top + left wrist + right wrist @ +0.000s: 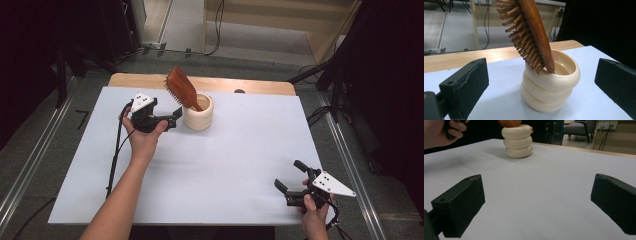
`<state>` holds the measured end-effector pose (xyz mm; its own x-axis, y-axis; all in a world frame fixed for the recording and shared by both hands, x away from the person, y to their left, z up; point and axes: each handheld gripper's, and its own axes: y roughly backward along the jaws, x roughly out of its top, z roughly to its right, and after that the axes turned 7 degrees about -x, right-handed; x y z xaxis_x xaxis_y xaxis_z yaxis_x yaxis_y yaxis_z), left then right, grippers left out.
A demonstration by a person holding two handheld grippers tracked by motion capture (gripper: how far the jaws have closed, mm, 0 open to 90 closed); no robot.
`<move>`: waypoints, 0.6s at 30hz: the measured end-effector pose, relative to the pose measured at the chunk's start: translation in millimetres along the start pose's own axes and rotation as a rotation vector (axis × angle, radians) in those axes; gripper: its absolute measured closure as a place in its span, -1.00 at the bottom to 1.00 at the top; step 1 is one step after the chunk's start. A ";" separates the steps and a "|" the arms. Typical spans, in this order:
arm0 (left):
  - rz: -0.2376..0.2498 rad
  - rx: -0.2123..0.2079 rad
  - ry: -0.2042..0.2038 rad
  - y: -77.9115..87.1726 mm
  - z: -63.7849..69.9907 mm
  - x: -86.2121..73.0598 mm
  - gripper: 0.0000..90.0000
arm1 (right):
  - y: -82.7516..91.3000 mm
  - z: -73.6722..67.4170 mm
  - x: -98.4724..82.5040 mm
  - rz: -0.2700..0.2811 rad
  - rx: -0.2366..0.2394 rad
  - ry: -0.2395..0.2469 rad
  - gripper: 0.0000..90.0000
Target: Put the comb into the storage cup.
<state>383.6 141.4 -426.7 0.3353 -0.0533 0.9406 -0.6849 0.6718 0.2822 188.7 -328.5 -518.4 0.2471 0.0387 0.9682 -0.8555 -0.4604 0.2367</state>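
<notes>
Hairbrush [181, 88] stands handle-down in a cream ringed cup [198, 112] near the table's [240, 150] far edge, its head leaning out toward the far left corner. The left hand-held gripper [176, 114] hovers just beside the cup with jaws spread, empty. The right hand-held gripper [291, 178], also spread and empty, waits near the front right corner, well apart. Risk, as I judge it: the brush is top-heavy, so a nudge on the cup's wall or a grab low on the bristles could tip cup and brush toward the far edge. White sheet is bare across the middle and front, leaving ample room.
</notes>
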 end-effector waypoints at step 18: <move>0.011 0.003 -0.012 33.1 1.9 -21.0 -1.00 | -0.4 0.0 0.0 -0.002 -0.005 0.007 -1.00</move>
<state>352.7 163.4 -436.7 0.3199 -0.0548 0.9459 -0.6904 0.6702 0.2723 188.9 -328.3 -518.5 0.2454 0.0457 0.9684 -0.8573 -0.4561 0.2388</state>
